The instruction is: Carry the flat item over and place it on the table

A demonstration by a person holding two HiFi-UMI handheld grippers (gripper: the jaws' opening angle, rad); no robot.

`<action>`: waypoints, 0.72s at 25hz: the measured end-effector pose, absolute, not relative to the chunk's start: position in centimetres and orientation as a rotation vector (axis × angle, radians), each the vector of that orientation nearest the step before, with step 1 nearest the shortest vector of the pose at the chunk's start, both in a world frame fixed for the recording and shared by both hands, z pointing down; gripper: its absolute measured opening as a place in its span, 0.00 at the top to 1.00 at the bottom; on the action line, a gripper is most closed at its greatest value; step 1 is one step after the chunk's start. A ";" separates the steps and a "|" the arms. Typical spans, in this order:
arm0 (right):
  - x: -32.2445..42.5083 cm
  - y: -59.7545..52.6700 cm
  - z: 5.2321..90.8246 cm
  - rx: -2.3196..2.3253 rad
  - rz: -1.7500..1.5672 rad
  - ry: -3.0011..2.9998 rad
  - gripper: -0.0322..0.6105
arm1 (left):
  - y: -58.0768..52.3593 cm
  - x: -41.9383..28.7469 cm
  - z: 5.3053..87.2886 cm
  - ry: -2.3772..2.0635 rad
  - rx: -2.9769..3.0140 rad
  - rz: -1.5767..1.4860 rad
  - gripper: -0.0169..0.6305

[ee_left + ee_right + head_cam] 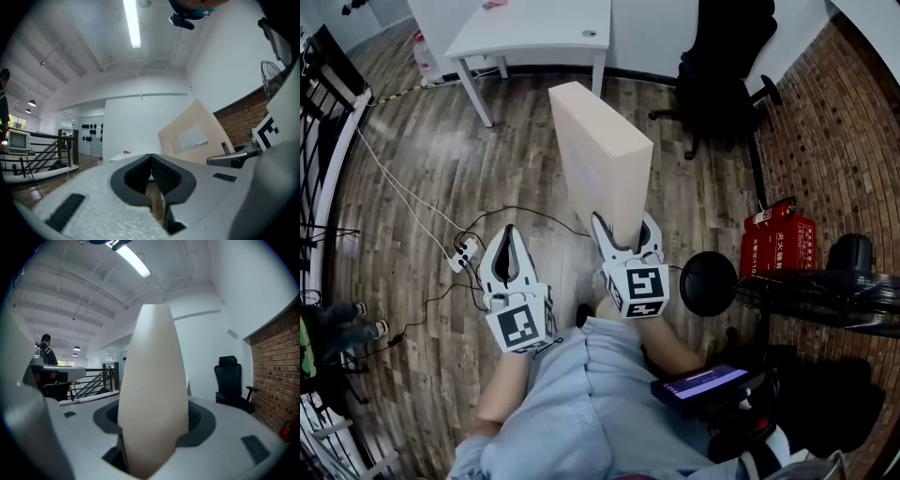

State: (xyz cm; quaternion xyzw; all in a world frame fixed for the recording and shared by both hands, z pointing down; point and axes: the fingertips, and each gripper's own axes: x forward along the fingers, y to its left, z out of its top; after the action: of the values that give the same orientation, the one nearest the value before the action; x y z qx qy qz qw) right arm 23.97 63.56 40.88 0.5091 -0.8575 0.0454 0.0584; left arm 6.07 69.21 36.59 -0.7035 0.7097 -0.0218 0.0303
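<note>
One gripper alone bears the load: the right gripper [623, 230] is clamped on the lower edge of the tall, flat beige cardboard box [600, 150], which stands upright in the air, well short of the white table [534, 28]. The left gripper [508, 234] hangs beside it, jaws together and empty. Pinched so low, the box could likely swivel or tip out. White cables [412, 202] on the floor before the table could trip the person.

Beige flat box [602, 159] stands on edge, lower end pinched in right tongs [624, 228]; white table [534, 33] well beyond.
</note>
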 end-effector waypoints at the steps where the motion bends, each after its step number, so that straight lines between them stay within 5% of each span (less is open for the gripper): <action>1: 23.7 63.2 40.9 1.548 0.140 -2.595 0.53 | 68.9 5.6 36.8 2.193 -2.172 -0.070 0.96; 18: 19.3 47.8 42.8 1.532 0.185 -2.566 0.53 | 53.8 1.3 38.7 2.201 -2.187 -0.128 0.96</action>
State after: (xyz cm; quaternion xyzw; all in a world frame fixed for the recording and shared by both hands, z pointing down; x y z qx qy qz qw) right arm 19.26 47.84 42.83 0.5103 -0.8546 0.0615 0.0735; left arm 1.27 53.75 38.65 -0.7042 0.7086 -0.0411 0.0179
